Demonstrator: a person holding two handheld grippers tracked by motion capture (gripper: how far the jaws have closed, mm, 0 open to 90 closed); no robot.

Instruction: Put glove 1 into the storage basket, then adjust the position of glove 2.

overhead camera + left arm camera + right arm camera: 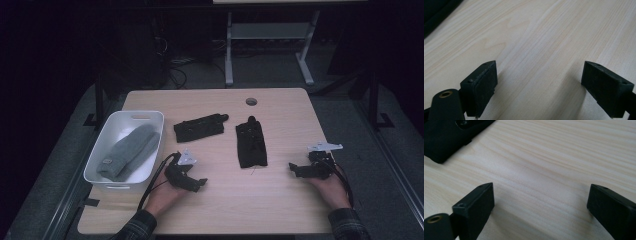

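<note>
- Two black gloves lie mid-table: one (251,142) lengthwise, nearer the right gripper (295,170); the other (200,127) crosswise, just left of it and farther back.
- No readable writing on either; a small tag on the grey cloth (127,151) is too small to read.
- A white bin (103,137) at the left holds that rolled grey cloth.
- Right gripper: jaws wide apart, empty, low over bare wood.
- Left gripper (199,183): likewise spread wide, holding nothing, near the bin.

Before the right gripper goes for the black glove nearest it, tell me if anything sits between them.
Nothing visible does. The right gripper rests open on the table, and only bare wood lies between it and the black glove to its left. The second glove and the white bin lie farther left, beyond that path.
</note>
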